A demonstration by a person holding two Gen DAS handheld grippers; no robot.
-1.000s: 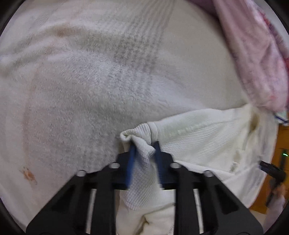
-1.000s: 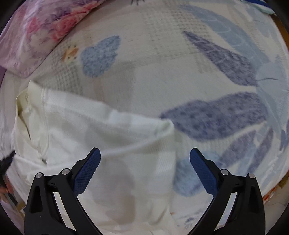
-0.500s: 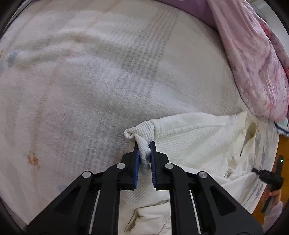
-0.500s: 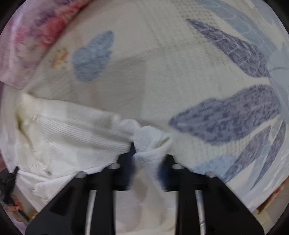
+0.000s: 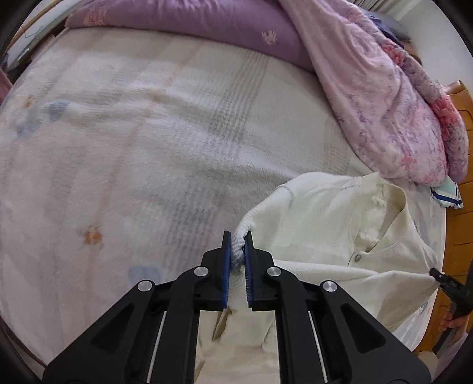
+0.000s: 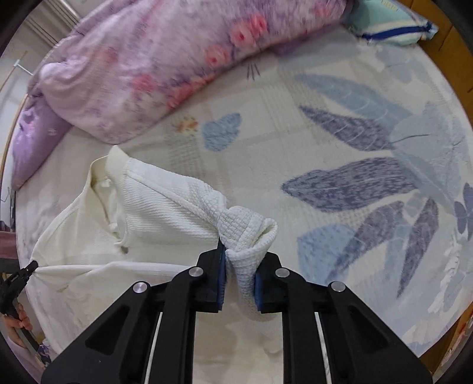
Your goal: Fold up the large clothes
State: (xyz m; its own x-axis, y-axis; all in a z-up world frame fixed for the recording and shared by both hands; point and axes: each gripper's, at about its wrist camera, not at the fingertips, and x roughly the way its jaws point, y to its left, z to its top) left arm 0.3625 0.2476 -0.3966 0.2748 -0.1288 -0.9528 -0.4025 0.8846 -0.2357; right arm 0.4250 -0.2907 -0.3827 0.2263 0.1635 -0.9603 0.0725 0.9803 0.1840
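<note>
Left tongs: the left gripper (image 5: pixel 236 251) is pinched on a bunched ribbed corner of the white garment (image 5: pixel 340 236), pads pressing the cloth from both sides; its jaws have just been closing on that fold.

Right tongs: the right gripper (image 6: pixel 239 265) is clamped on a thick roll of the same waffle-knit cloth, with a lump of it bulging above the pads; these jaws have also just been closing, from wide apart down onto the fabric.

Garment: it lies on the bedspread (image 5: pixel 133 177), collar and 1 button facing up, its near edge raised off the bed at the 2 pinched corners and stretched in a taut line between them.

Surroundings: a pink floral quilt (image 6: pixel 177 59) sits just beyond the collar end, and a purple bolster (image 5: pixel 192 26) runs along the far side of the bed. A hand (image 5: pixel 452 322) shows at the edge of the left view, holding the other tool.

Step in hand, as I judge it: lifting the near edge to carry it over toward the collar.

Doing it well: keep both corners level and the edge taut, so the fold lands straight.

Grip: the right bite looks bulky and uneven; I would move gently so it does not slip.

Watch for: the quilt is close, so lay the edge down short of it.
</note>
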